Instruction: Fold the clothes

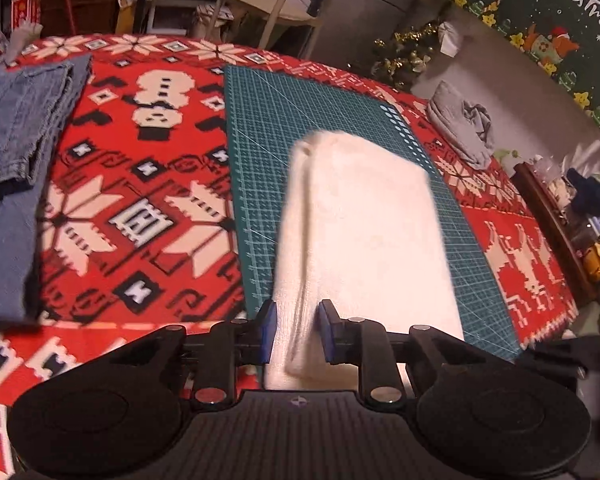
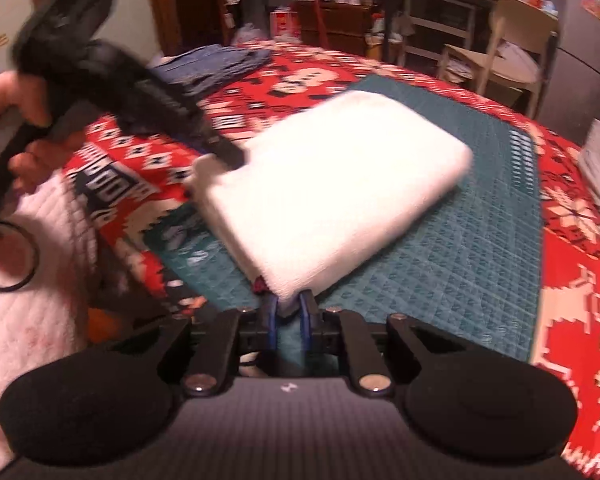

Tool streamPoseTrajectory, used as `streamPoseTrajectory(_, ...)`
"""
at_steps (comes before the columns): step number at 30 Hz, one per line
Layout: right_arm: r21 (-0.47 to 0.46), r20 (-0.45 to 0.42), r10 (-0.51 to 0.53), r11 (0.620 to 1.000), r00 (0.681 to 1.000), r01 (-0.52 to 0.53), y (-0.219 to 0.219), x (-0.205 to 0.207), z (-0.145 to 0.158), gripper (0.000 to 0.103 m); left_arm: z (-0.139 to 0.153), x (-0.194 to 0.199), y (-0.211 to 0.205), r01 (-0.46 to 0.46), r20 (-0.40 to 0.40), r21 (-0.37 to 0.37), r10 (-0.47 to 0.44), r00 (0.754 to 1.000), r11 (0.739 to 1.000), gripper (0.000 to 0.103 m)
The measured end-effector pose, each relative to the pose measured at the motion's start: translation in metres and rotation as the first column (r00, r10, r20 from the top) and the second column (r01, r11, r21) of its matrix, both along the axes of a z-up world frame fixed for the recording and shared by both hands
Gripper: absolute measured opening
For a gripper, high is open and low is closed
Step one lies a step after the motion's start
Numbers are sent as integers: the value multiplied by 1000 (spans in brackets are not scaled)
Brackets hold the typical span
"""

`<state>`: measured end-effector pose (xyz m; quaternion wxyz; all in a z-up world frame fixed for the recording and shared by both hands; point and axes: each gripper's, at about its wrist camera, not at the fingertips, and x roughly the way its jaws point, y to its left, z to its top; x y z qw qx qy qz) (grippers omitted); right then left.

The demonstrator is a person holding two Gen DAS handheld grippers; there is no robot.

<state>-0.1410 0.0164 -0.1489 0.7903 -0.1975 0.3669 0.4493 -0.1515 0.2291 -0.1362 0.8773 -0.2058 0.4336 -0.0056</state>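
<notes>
I am pinching one white towel [image 1: 360,220] with two grippers: left gripper [image 1: 298,330], right gripper [image 2: 289,314], on one green mat [image 1: 260,128].

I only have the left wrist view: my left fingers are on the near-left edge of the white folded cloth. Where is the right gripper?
Observer: The right gripper is closed on the near corner of the white folded cloth, at the teal cutting mat's near edge.
Operator: Is the cloth off the mat?
Observer: From the right wrist view, its near edge looks raised; the far part seems to rest on the mat.
Operator: Anything beside my left gripper I can't see?
Observer: The person's hand holds the left gripper, above a white quilted cloth at the table's edge.
</notes>
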Motion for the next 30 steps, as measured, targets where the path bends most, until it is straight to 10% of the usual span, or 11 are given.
streamPoseTrajectory(5,5,26,-140,990,990,140,-21,35,3,10,-3,2,-14,7,-9,-64,-8,1000,998,22)
streamPoseTrajectory(30,32,19,-160,987,987,159,-36,50,4,6,-13,-12,-11,-52,-17,-260,49,999,964,8)
